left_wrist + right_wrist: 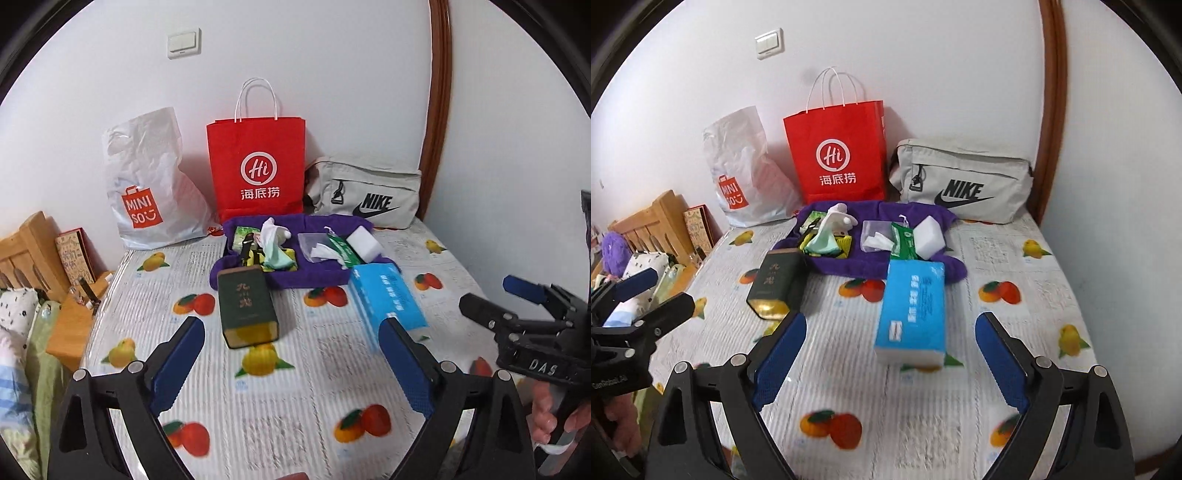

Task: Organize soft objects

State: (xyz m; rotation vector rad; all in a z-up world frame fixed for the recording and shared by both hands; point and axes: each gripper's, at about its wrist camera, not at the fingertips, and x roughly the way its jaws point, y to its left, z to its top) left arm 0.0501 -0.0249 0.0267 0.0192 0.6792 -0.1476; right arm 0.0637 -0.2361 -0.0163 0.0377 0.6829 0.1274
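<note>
- White wall at the back, with a fruit-print sheet (886, 387) covering the bed, and three bags lined up against the wall: a white Miniso plastic bag (147, 184), a red paper bag (256, 166) and a grey Nike pouch (964, 188).
- Soft stuff sits in a heap on a purple towel (849, 264) mid-frame: a pale green sock (822, 242), crumpled tissue (879, 240), a white sponge block (932, 230) and a green wipes pack (903, 240).
- Blue tissue pack (912, 314) lies just below the towel, centre frame, with a dark green tin box (775, 284) to its left.
- Left hand-held gripper (291, 365) and right hand-held gripper (890, 362) both hover low in frame, jaws spread wide, holding nothing.
- Progress-wise I honestly can't call it: the heap could be things gathered already or things waiting to go into the bags. I can't see inside any bag.
</note>
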